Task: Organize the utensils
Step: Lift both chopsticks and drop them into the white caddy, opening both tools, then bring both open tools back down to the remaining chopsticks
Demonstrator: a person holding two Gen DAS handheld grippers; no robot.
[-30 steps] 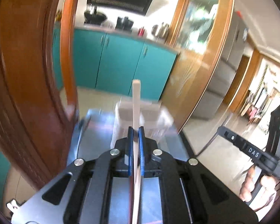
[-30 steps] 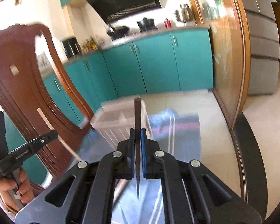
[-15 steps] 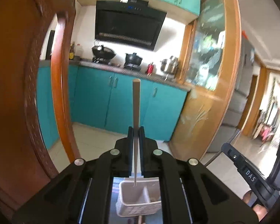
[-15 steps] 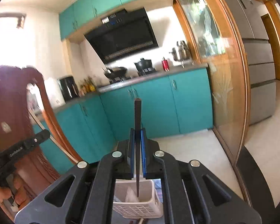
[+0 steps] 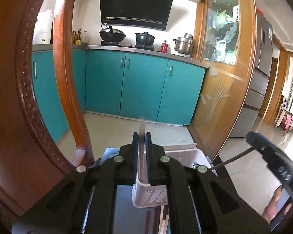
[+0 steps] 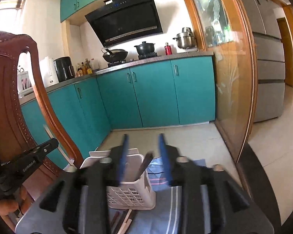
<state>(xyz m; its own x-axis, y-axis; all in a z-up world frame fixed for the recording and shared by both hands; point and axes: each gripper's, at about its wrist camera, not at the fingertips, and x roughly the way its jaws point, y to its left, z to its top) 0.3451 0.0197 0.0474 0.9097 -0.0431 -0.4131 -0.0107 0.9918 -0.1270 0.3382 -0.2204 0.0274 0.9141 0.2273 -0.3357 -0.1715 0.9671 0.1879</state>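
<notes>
Chopsticks going into the white basket

Jaws of the right gripper [image 6: 143,156] have just been opening, and they are standing apart with a dark chopstick [image 6: 144,165] between them, untouched by either blue pad. That stick is leaning to the right inside the white basket [image 6: 131,193], its top poking above the rim. The left gripper [image 5: 142,156] is pinching a pale chopstick [image 5: 141,136] between its narrow jaws; the stick is pointing up past the fingertips and down toward the basket [image 5: 150,195], which is sitting right under the jaws. In the right wrist view the same gripper [image 6: 48,146] is showing at the left edge, held in a hand [image 6: 5,208], with the pale stick [image 6: 48,132] slanting up from it. More chopsticks [image 6: 123,220], dark and pale, are lying on the striped blue cloth [image 6: 166,204] just in front of the basket. A carved wooden chair [image 5: 13,97] is standing to the left, and teal cabinets [image 5: 142,85] are lining the far wall.
</notes>
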